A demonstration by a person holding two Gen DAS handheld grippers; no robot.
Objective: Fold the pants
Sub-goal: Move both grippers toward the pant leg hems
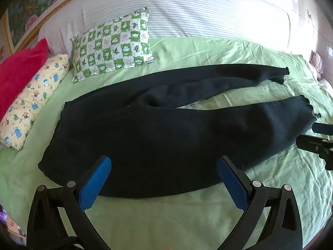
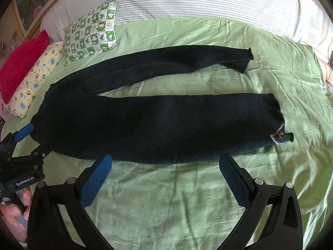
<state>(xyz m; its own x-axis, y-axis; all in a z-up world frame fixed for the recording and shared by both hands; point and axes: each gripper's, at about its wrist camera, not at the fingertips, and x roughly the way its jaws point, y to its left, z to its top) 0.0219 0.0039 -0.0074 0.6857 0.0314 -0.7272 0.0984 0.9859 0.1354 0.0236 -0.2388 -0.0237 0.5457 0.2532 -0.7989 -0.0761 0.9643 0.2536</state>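
The pants (image 2: 145, 116) lie flat on the bed (image 2: 187, 198), not yet folded. Both the left gripper (image 1: 164, 177) and right gripper (image 2: 165, 173) hover with jaws wide open, empty. Next, I think, each must grip the near edge at 12 o'clock.

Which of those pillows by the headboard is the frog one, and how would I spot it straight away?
Start at the green bed sheet where the black pants lie spread out, then look to the far left corner by the striped headboard. The frog pillow leans there, nearest the pants' waist end. Its green-and-white checks set it apart from the yellow cartoon pillow and the plain red cushion beside it.
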